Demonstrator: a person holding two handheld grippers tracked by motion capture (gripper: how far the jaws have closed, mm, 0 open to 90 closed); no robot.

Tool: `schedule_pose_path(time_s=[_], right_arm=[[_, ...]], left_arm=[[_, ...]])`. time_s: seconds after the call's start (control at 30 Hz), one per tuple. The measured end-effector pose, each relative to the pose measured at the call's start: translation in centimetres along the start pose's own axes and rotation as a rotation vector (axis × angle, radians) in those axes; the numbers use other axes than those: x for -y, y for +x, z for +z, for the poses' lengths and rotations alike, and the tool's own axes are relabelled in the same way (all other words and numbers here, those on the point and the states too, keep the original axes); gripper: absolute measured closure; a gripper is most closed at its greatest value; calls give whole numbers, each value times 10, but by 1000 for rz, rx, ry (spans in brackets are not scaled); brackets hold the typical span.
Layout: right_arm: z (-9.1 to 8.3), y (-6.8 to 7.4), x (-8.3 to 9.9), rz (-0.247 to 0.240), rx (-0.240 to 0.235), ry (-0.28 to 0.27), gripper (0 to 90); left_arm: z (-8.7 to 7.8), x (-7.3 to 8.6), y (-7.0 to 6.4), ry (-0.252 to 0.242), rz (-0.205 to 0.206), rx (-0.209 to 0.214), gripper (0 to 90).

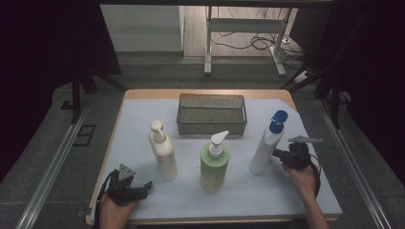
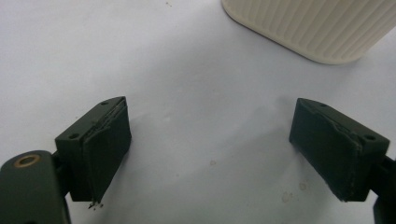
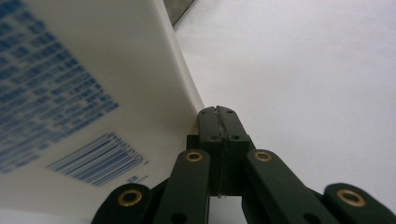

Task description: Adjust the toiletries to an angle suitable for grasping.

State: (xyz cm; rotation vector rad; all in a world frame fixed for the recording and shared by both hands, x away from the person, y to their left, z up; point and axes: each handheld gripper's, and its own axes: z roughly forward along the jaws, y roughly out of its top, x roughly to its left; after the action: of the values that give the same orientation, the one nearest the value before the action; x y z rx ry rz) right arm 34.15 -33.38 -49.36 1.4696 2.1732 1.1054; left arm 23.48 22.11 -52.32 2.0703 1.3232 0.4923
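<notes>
1. The bench (image 1: 143,114) carries everything, and nothing on it has gone anywhere yet, as far as I can judge: all the bottles stand upright on its white top.
2. One grey mesh basket (image 1: 211,114) sits at 12 o'clock from the middle bottle, with nothing in it. If the work is loading it, all of that is left.
3. I count three bottles in a row: a cream pump bottle (image 1: 163,151) at 9 o'clock, a green pump bottle (image 1: 214,164) in the middle, and a white bottle with a blue cap (image 1: 268,143) at 3 o'clock.
4. My right gripper (image 3: 219,112) sits at the blue-capped bottle's 3 o'clock, jaws pressed together, gripping nothing, the tip touching or just beside its wall.
5. My left gripper (image 2: 210,140) is spread wide and empty, resting low at 7 o'clock from the cream bottle, near its base.
</notes>
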Motion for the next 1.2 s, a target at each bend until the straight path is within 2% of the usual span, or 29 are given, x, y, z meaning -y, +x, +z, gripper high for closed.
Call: schedule_pose_path(time_s=[0.2,0.43,0.7,1.2], right_arm=[[0,2,2,-5,14,7,894],[-10,9,8,-48,15,11,893],[0,12,2,-51,17,13,894],[20,8,-10,-18,-61,5,894]], left_arm=[[0,0,0,0,0,0,125],[0,0,0,0,0,-1,125],[0,0,0,0,0,-1,125],[0,0,0,0,0,0,125]])
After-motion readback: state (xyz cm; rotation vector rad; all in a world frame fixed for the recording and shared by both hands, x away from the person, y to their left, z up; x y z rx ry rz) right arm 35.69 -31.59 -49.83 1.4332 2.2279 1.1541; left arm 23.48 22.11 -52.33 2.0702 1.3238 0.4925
